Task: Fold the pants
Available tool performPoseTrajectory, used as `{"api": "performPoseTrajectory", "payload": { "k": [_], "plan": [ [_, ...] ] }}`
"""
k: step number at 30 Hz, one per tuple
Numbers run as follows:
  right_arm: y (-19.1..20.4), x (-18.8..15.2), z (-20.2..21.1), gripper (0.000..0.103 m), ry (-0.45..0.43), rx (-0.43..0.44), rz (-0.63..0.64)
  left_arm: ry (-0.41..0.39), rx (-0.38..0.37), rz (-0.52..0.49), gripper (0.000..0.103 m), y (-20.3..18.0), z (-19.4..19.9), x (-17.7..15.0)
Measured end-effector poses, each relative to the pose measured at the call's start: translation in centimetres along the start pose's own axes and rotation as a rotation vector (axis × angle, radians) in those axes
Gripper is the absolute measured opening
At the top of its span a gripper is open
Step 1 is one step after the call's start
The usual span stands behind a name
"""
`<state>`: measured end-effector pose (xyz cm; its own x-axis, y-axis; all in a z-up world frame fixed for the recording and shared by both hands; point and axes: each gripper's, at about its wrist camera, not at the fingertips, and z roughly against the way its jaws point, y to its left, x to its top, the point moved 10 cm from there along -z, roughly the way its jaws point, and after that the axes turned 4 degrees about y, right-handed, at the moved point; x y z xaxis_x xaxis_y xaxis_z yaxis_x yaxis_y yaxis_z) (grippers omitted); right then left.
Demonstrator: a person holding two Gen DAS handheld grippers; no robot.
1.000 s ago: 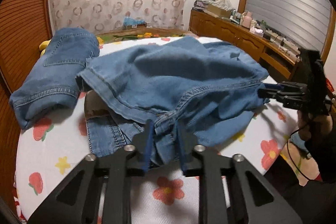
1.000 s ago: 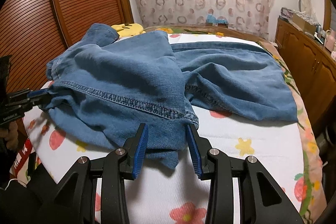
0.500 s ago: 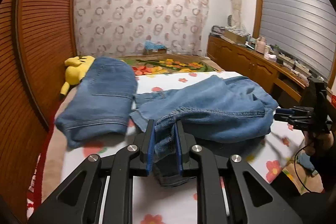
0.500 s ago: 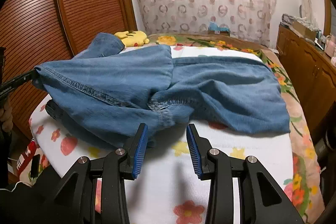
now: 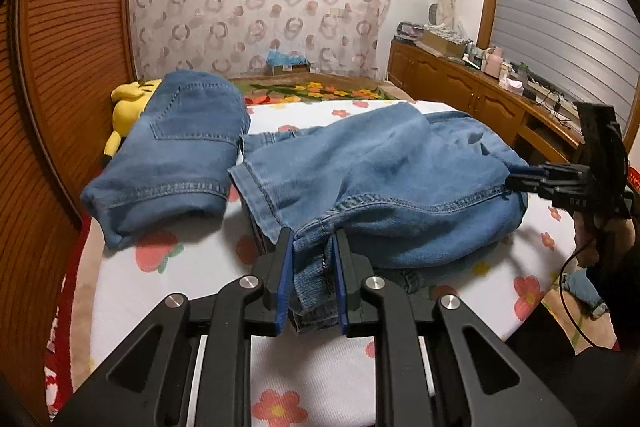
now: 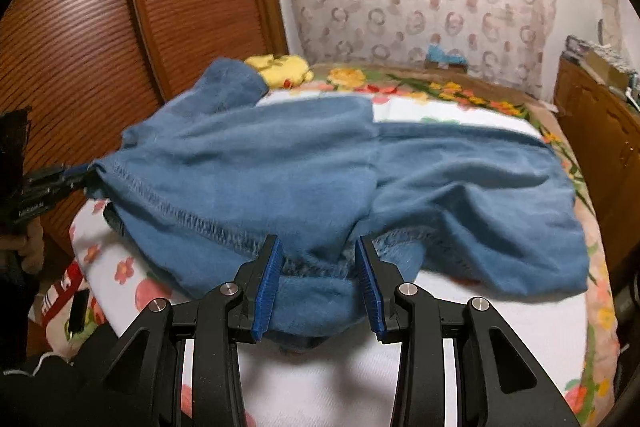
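A pair of blue jeans [image 5: 384, 179] lies bunched on the flowered bed sheet [image 5: 168, 291]. My left gripper [image 5: 313, 279] is shut on a bunched seam of the jeans at their near edge. In the right wrist view the jeans [image 6: 280, 167] spread across the bed, blurred. My right gripper [image 6: 318, 281] is open, its blue pads either side of a fold of denim. In the left wrist view the right gripper [image 5: 520, 181] touches the jeans' right end. The left gripper [image 6: 76, 175] shows at the jeans' left corner in the right wrist view.
A second, folded pair of jeans [image 5: 176, 147] lies at the left of the bed beside a yellow plush toy [image 5: 128, 107]. A wooden sliding door [image 6: 80, 27] runs along the left. A wooden sideboard [image 5: 480, 99] with clutter stands on the right.
My left gripper has kept its hold and pulled the jeans' seam toward me. My right gripper has moved forward, so denim now sits between its open pads.
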<state>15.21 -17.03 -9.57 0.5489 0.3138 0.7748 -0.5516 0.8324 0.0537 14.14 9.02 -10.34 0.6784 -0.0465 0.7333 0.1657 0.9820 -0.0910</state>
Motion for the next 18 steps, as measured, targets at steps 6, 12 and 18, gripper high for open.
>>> {"api": "performPoseTrajectory", "payload": {
  "k": [6,12,18],
  "plan": [
    [-2.0,-4.5,-1.3,0.017,0.129,-0.024,0.003,0.019,-0.012,0.002,0.019,-0.1,-0.6,-0.8],
    [-3.9,-6.9,-0.9,0.008,0.153,-0.026,-0.027,0.044,-0.008,0.005,0.019,-0.1,-1.2,-1.6],
    [-3.9,-5.4,1.0,0.008,0.06,-0.024,-0.035,0.042,0.005,0.004,0.042,0.3,-0.8,-1.5]
  ]
}}
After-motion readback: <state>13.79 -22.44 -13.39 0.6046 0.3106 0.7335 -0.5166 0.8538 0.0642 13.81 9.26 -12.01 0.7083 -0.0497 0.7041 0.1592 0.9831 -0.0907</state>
